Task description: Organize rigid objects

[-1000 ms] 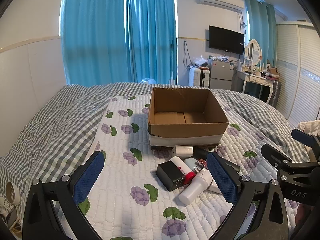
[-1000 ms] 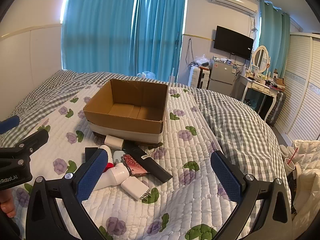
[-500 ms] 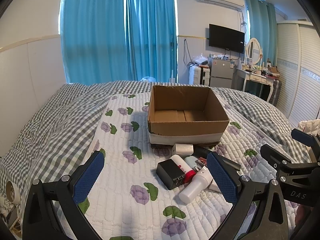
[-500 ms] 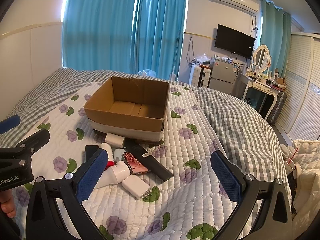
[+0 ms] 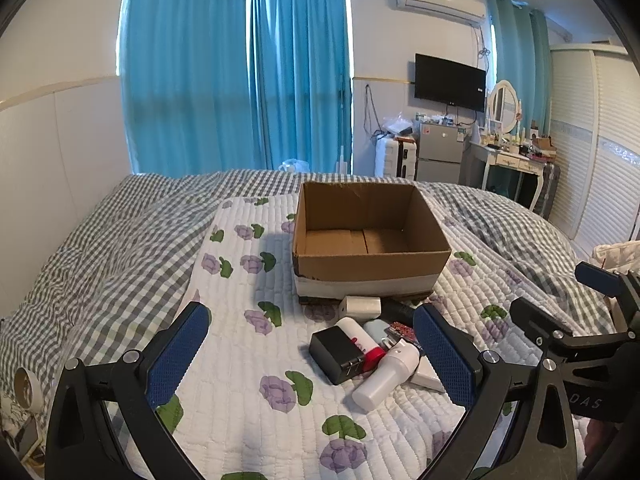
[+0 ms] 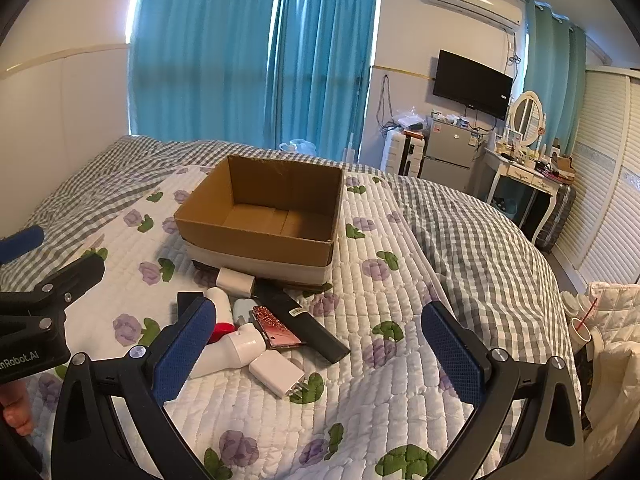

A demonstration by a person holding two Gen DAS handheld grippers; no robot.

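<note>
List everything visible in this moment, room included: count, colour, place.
cardboard box: 1, brown, open, nothing visible inside, on the floral quilt
white adapters: 2, one against the box front, one nearest the camera
black adapter: 1, left of the pile
white bottle: 1, lying down
red-capped tube: 1, white
black bar: 1, lying diagonally
patterned red case: 1, on the black bar
pale blue item: 1, mid-pile
curtains: teal, far wall
TV: 1, black, wall-mounted
left gripper: fingers open, holding nothing
right gripper: fingers open, holding nothing
</note>
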